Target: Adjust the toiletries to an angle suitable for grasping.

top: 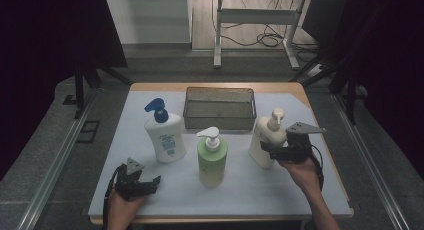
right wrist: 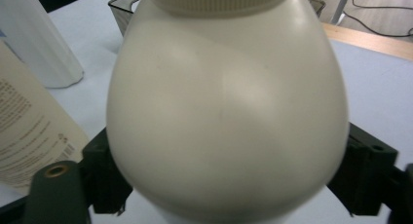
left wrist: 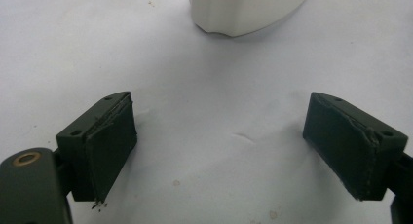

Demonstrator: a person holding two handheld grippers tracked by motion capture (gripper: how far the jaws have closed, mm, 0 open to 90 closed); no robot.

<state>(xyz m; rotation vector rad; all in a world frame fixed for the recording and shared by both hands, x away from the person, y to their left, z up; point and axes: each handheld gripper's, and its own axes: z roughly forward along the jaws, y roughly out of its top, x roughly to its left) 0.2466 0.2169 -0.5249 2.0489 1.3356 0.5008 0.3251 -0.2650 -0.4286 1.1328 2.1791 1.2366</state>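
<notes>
right gripper (right wrist: 229, 180) fingers (right wrist: 104, 177) straddling cream bottle (right wrist: 226, 112)

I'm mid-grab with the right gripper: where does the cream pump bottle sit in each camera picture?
High view: the cream plastic pump bottle stands at the right, beside the mesh basket, with the right gripper at its base.
Left gripper view: I can't match the white bottle base at the top edge to it.
Right gripper view: cream bottle centre, jaws either side.
Shared landmark: the basket.

Behind the cream bottle (right wrist: 226, 107), both pads of the right hand-held gripper (right wrist: 226, 185) are covered, so contact can't be judged; the bottle's pump is cut off up top.
</notes>
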